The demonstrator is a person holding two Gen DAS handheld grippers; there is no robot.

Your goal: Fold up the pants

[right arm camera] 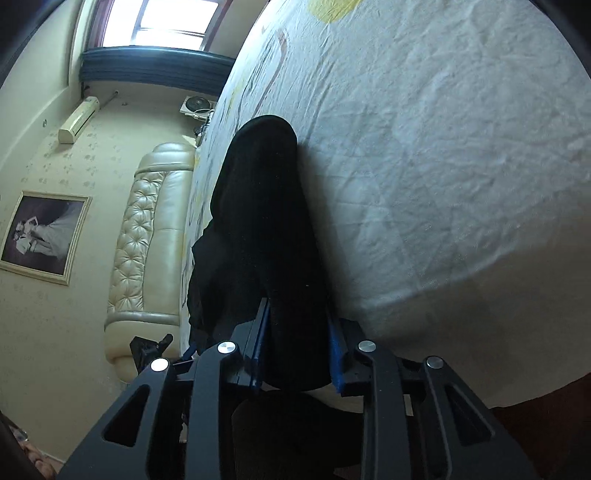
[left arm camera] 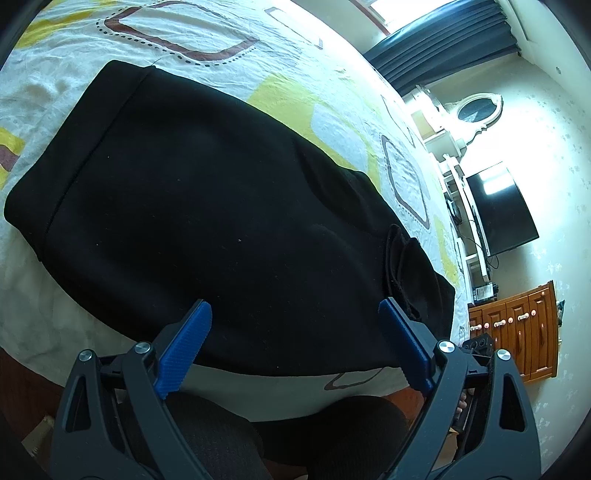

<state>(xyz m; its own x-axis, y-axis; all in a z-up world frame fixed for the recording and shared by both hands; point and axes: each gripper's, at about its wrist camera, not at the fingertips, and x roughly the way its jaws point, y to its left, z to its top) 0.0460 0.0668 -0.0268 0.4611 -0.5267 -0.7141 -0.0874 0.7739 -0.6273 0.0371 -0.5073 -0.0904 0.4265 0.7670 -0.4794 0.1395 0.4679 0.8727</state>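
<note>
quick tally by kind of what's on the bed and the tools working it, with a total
black pants: 1
patterned bedsheet: 1
hand-held grippers: 2, the left hand-held gripper open above the pants, the right hand-held gripper clamped on a fold of them
total: 4

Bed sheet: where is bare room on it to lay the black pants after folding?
Free: the wide sheet right of the pants in the right wrist view, and the patterned strip beyond the hem in the left view. Crowded: the near bed edge, where the right hand-held gripper clamps the pants and the left hand-held gripper hovers open.
</note>
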